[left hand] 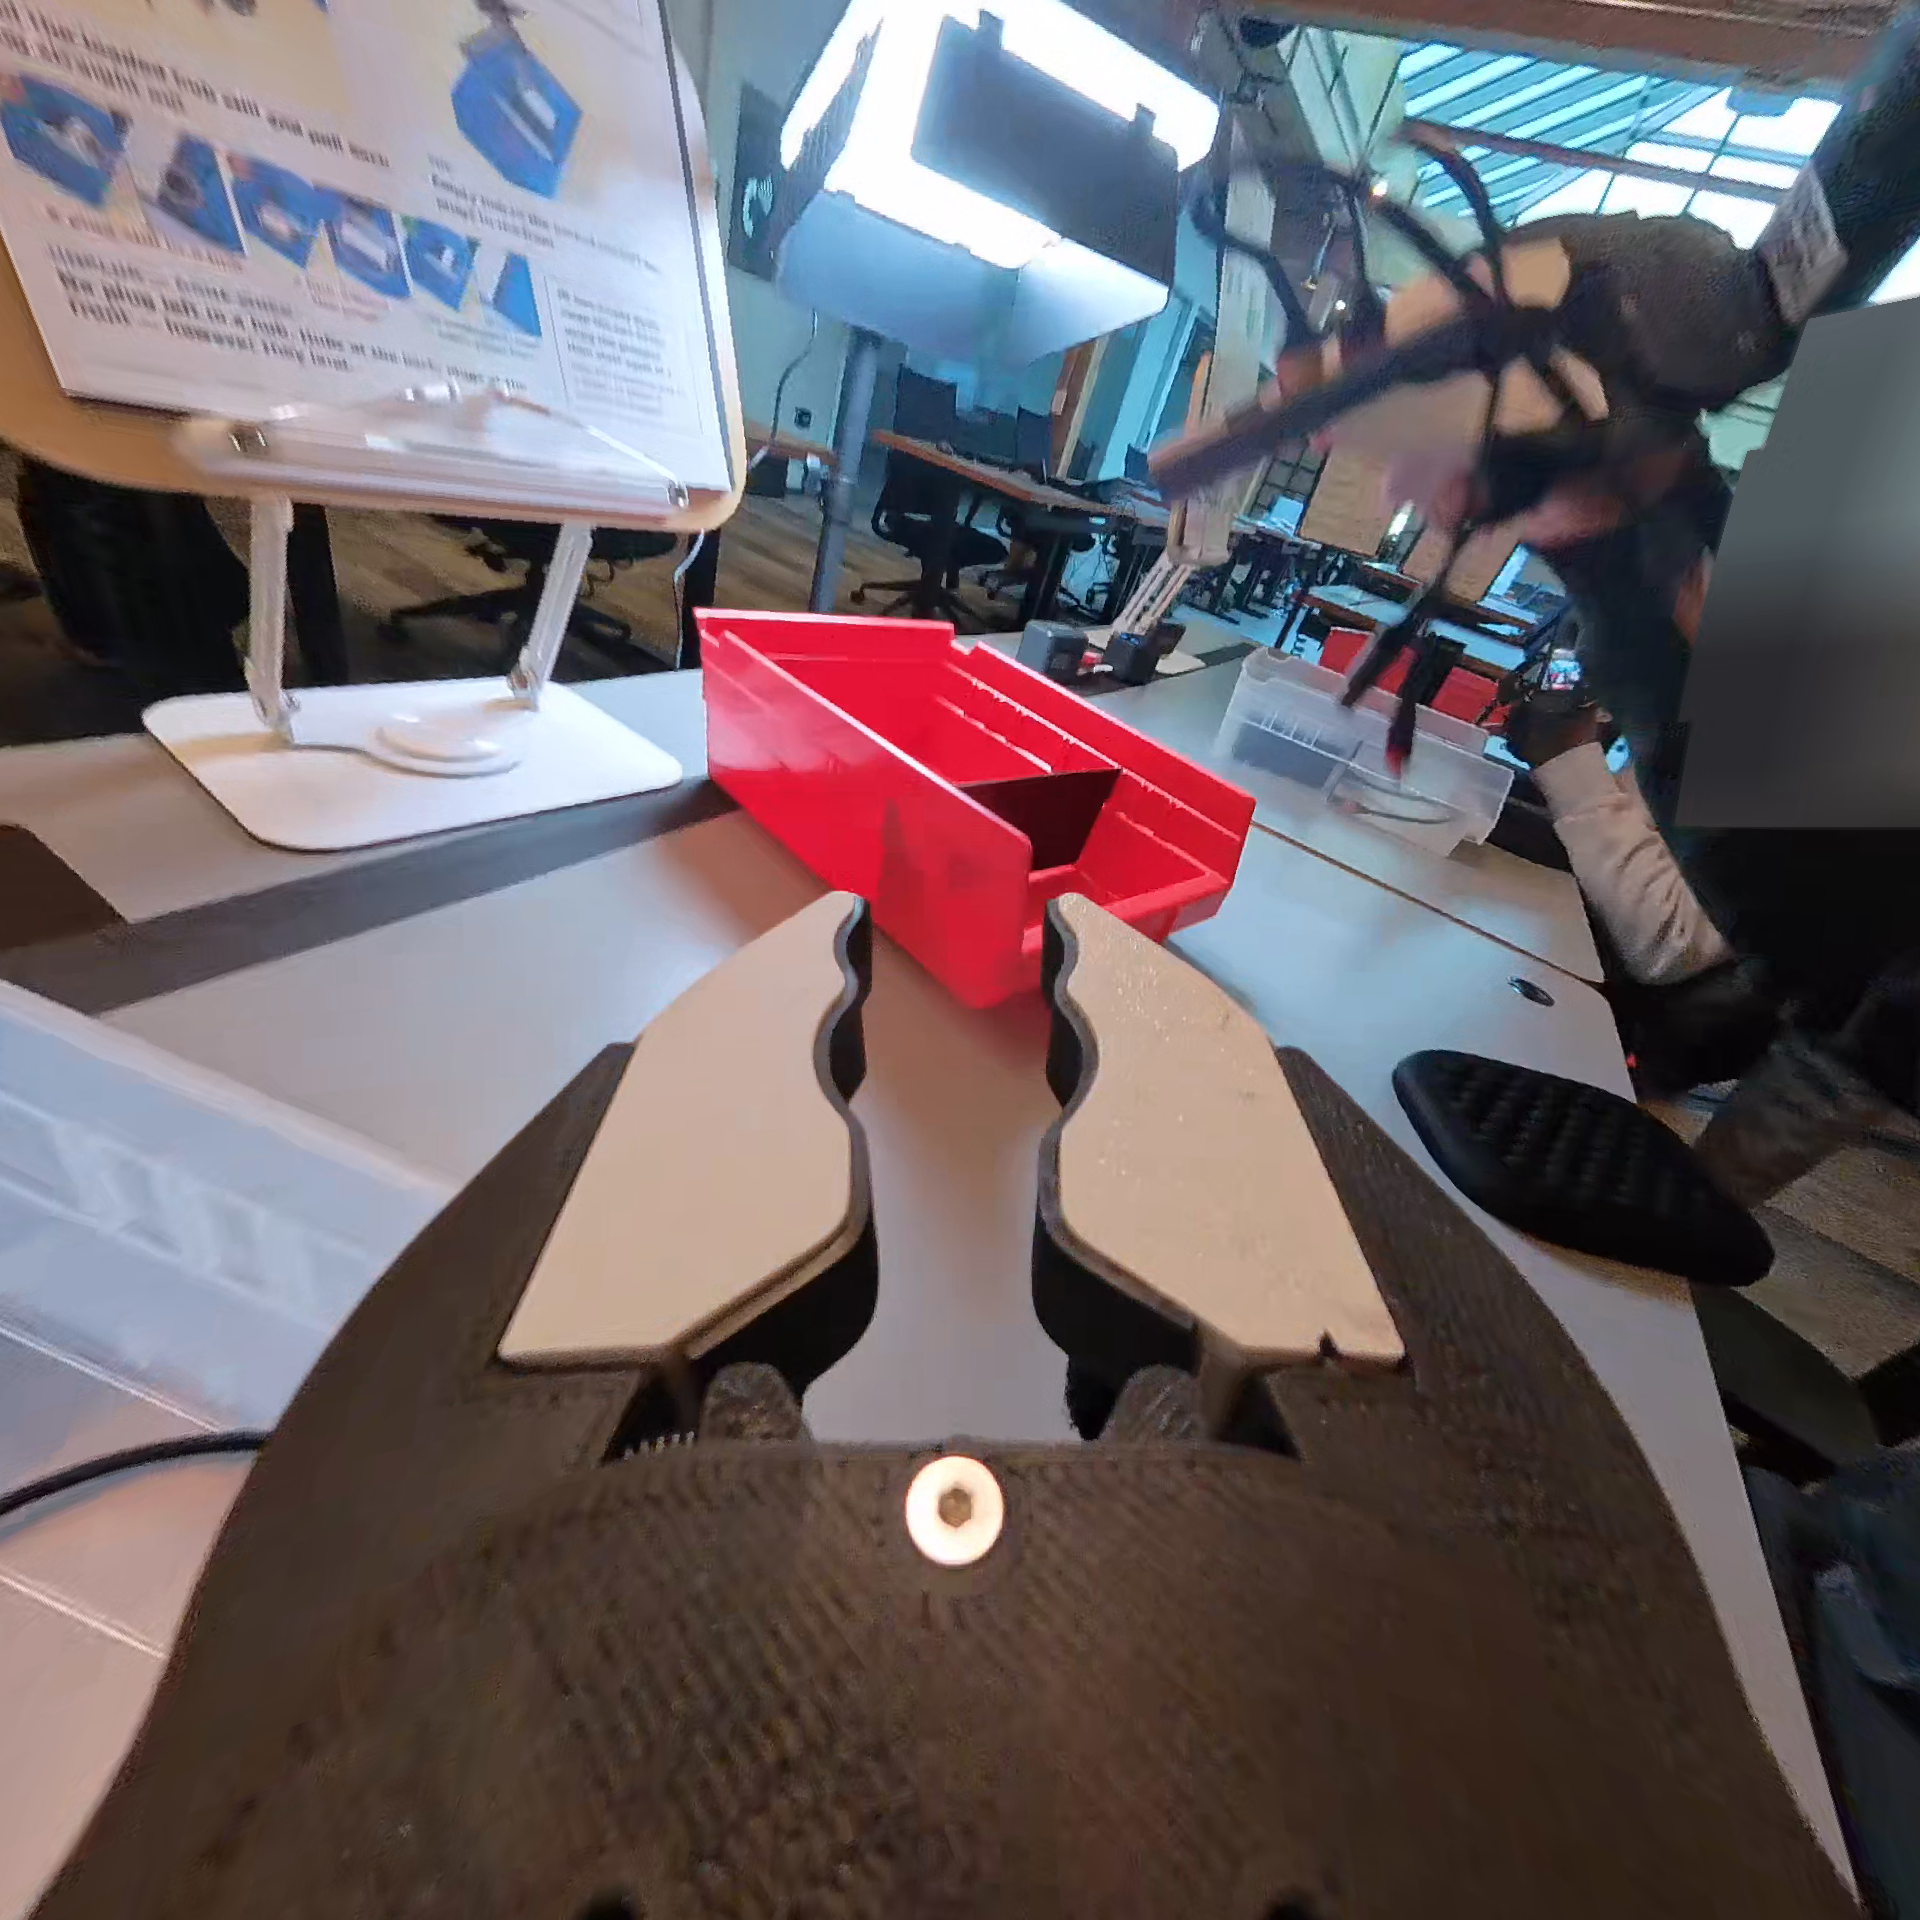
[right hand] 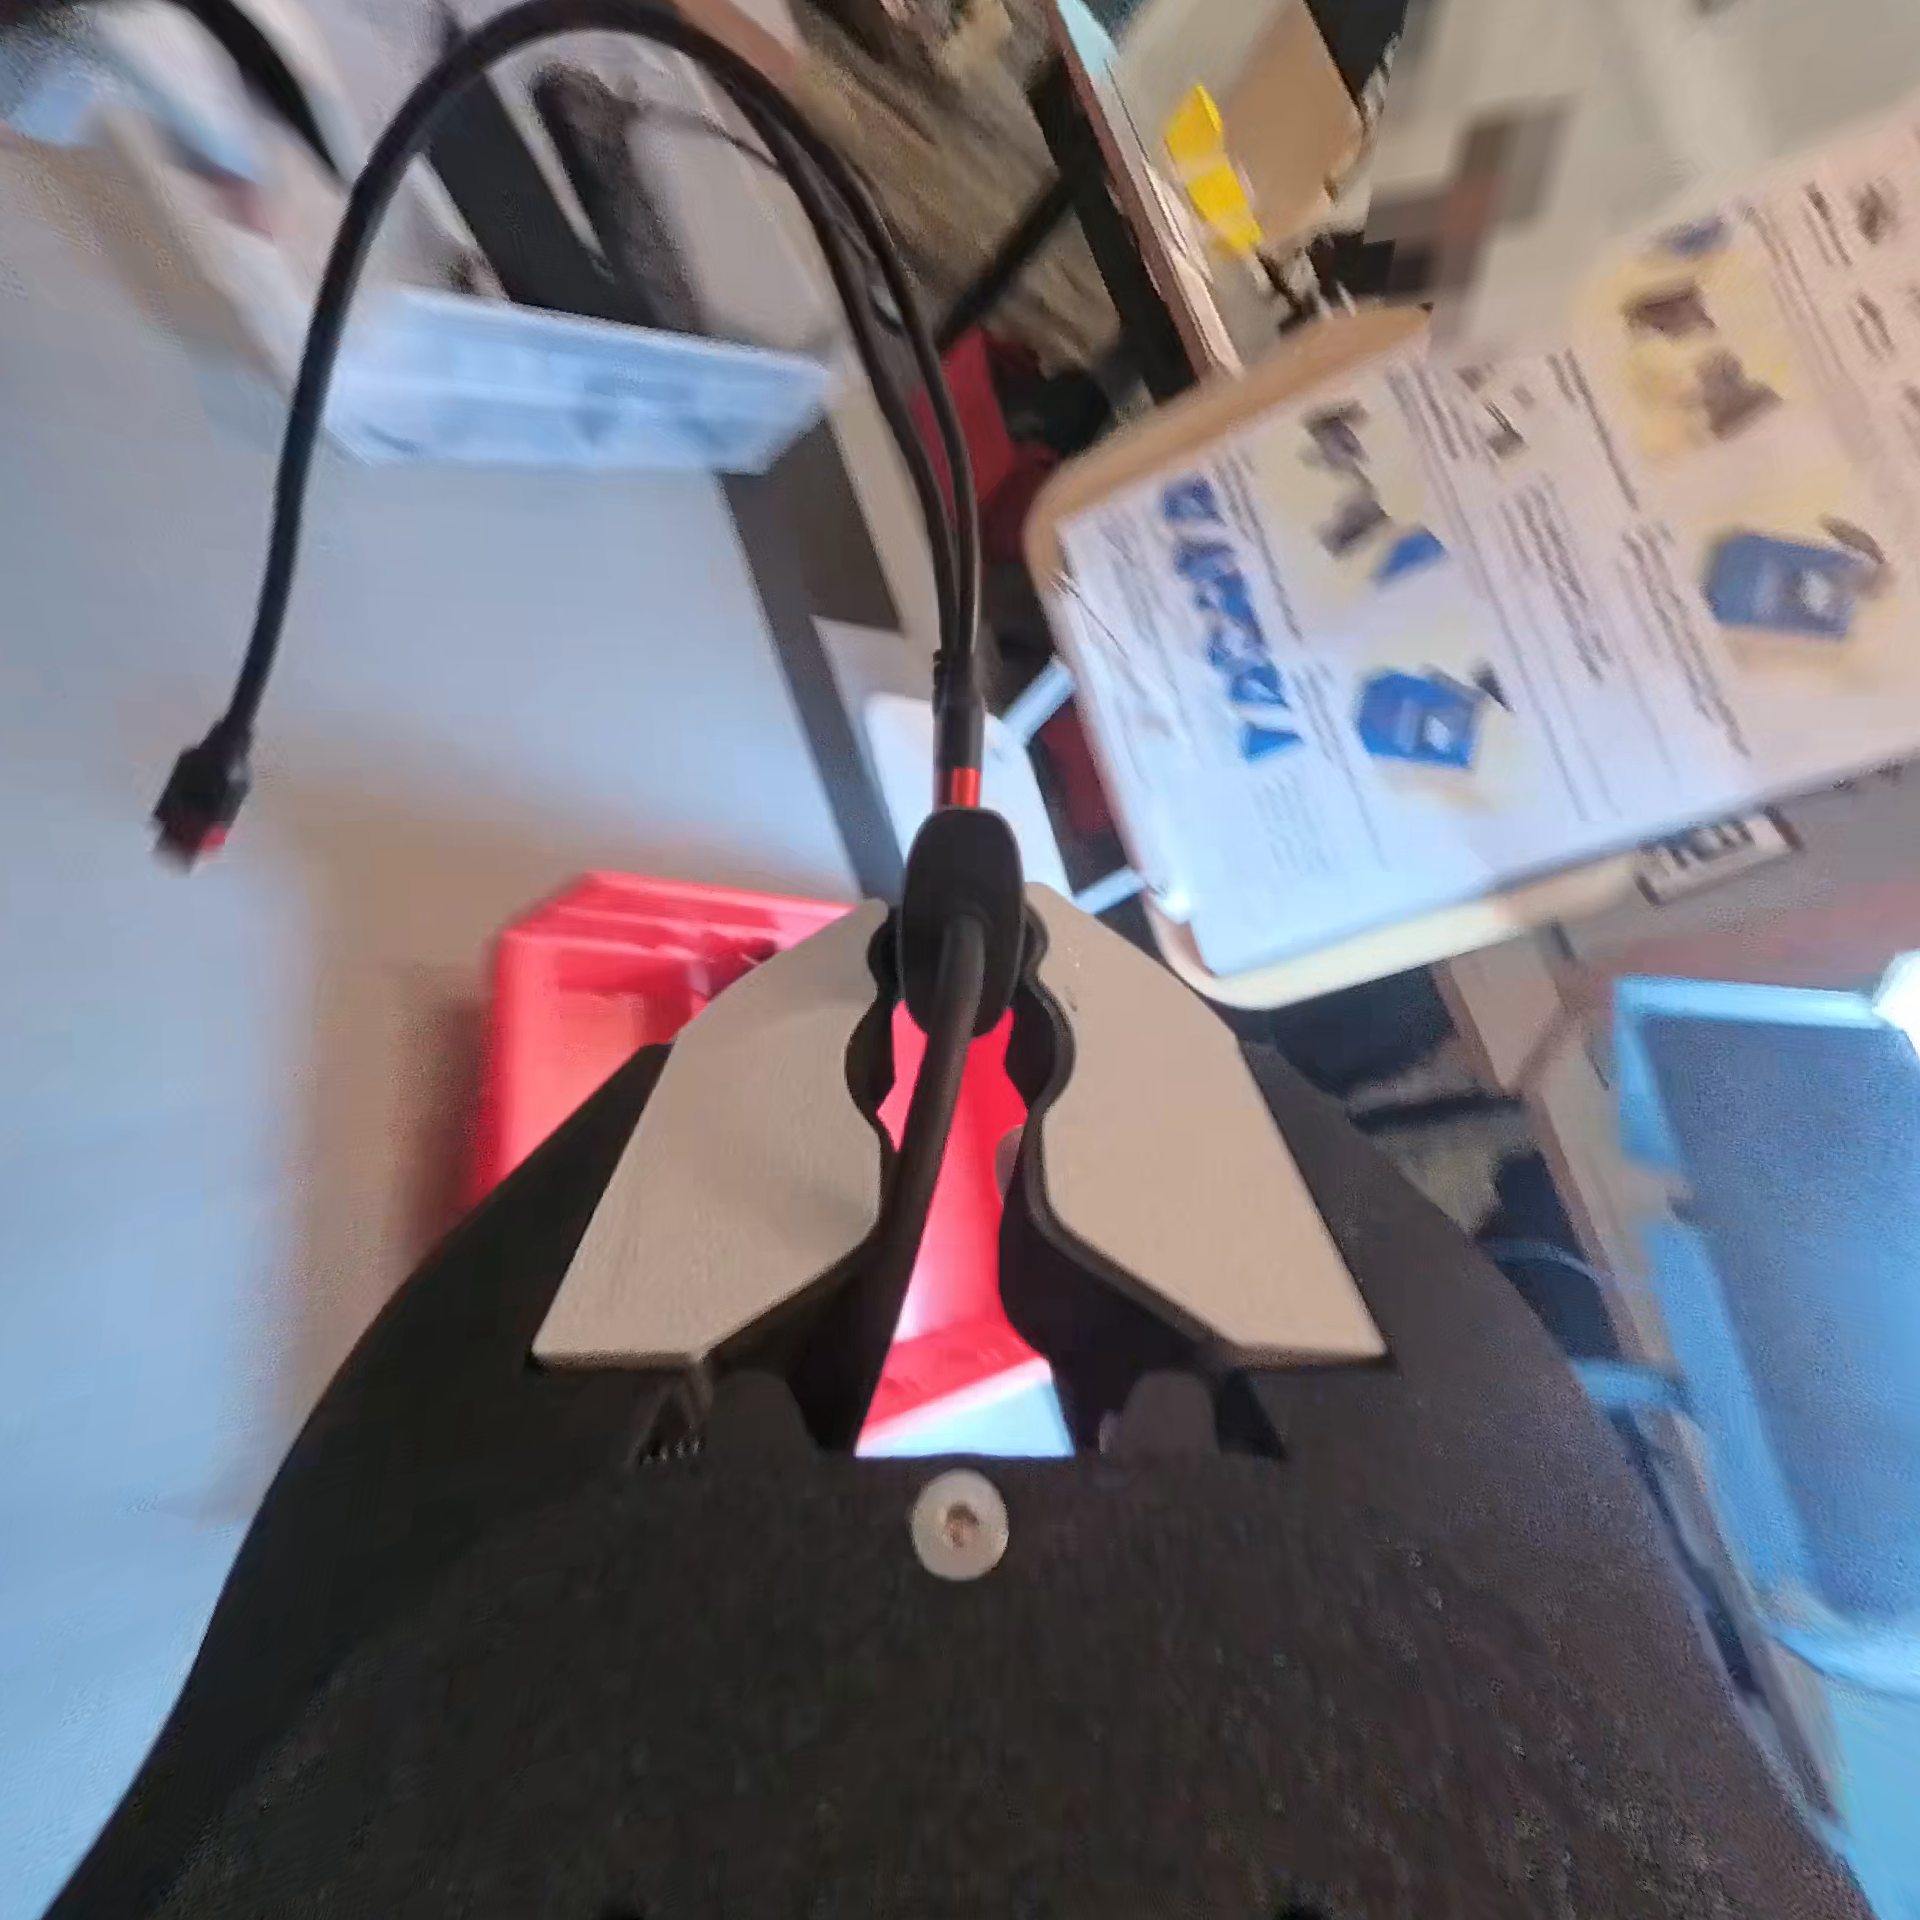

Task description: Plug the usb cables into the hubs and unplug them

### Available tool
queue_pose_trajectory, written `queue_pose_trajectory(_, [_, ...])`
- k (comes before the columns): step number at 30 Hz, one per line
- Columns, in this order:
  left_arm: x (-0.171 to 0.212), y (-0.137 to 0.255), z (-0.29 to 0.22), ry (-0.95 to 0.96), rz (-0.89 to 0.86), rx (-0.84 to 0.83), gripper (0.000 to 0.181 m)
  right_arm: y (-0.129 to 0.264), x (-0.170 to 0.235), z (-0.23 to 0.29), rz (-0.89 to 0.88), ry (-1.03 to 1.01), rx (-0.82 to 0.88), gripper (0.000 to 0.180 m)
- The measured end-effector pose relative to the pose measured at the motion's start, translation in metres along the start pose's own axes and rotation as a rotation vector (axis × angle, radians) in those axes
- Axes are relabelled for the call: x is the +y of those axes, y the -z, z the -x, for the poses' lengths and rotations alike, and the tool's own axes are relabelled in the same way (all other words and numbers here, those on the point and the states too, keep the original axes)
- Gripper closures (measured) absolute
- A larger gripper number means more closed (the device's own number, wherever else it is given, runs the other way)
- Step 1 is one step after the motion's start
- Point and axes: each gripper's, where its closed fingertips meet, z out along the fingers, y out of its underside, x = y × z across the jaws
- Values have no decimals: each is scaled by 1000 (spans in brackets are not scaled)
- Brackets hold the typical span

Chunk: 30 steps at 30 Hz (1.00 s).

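Note:
My left gripper (left hand: 956, 935) is open and empty, low over the grey table, pointing at a red bin (left hand: 831, 748) just ahead. The bin holds a black divider (left hand: 1049, 810). My right gripper (right hand: 958, 935) is shut on the black junction piece of a multi-headed black usb cable (right hand: 956, 873) and holds it in the air above the red bin (right hand: 582, 997). One branch arcs left and ends in a free black plug (right hand: 203, 790). In the left wrist view the right gripper (left hand: 1351, 374) is blurred, high at the upper right, with cable ends (left hand: 1392, 675) dangling. No hub is visible.
A white stand (left hand: 416, 758) with an instruction sheet (left hand: 364, 208) stands behind the bin on the left. A clear plastic box (left hand: 1361, 758) sits to the right, another (left hand: 156, 1195) at my near left. A black armrest (left hand: 1579, 1164) is beyond the table's right edge. A person's sleeve (left hand: 1631, 873) is at the right. The tips of one gripper are about 30 centimeters away from the tips of the other.

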Motion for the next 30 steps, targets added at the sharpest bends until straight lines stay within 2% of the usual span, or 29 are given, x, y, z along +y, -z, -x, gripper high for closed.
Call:
queue_pose_trajectory(3, [16, -5, 1, 13, 49, 2, 150, -6, 44, -63, 222, -4, 114, 162])
queue_pose_trajectory(5, [22, -8, 0, -4, 72, -2, 150, -12, 83, -92, 429, 68, 186, 162])
queue_pose_trajectory(9, [35, -15, -3, -40, 125, -4, 150, -33, 145, -109, 783, 325, 199, 162])
queue_pose_trajectory(11, [43, -19, -5, -54, 158, 0, 150, -55, 163, -99, 873, 420, 138, 162])
queue_pose_trajectory(15, [56, -24, -7, -99, 207, -1, 150, -115, 175, -58, 835, 380, -26, 162])
queue_pose_trajectory(21, [66, -27, -8, -117, 240, 1, 150, -181, 174, -19, 627, -67, -199, 155])
queue_pose_trajectory(24, [68, -27, -8, -136, 250, -2, 150, -186, 202, -6, 668, -205, -256, 142])
queue_pose_trajectory(26, [70, -27, -6, -145, 262, -10, 150, -178, 223, 5, 745, -249, -299, 124])
queue_pose_trajectory(28, [71, -27, -5, -144, 263, -9, 150, -171, 222, 8, 714, -310, -319, 110])
queue_pose_trajectory(30, [72, -27, -3, -137, 266, -11, 149, -163, 202, -2, 612, -375, -306, 102])
